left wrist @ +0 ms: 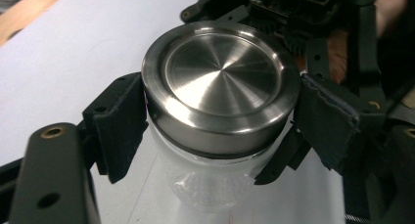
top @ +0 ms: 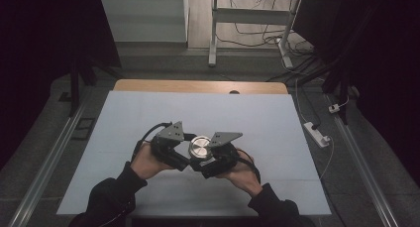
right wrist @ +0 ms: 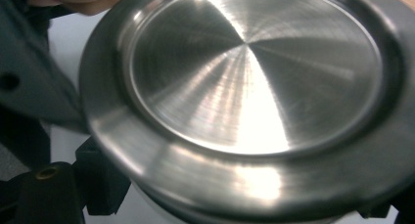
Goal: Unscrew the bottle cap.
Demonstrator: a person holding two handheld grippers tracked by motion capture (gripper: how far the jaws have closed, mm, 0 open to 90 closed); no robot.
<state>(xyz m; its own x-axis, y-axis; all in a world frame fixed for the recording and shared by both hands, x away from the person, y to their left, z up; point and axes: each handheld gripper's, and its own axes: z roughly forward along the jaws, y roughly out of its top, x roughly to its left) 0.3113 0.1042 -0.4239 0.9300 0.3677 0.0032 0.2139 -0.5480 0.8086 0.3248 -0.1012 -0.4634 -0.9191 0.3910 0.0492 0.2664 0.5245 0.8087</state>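
A clear glass jar with a brushed steel lid stands between both grippers on the white mat, near its front middle. My left gripper comes in from the left. In the left gripper view its pads press on opposite sides of the lid's rim. My right gripper comes in from the right, and its black body stands behind the jar. In the right gripper view the lid is very close, with one pad tucked under its rim against the jar.
The mat covers a wooden table whose far edge is bare. A white power strip and cables lie on the floor to the right. A desk frame stands beyond the table. Dark curtains flank both sides.
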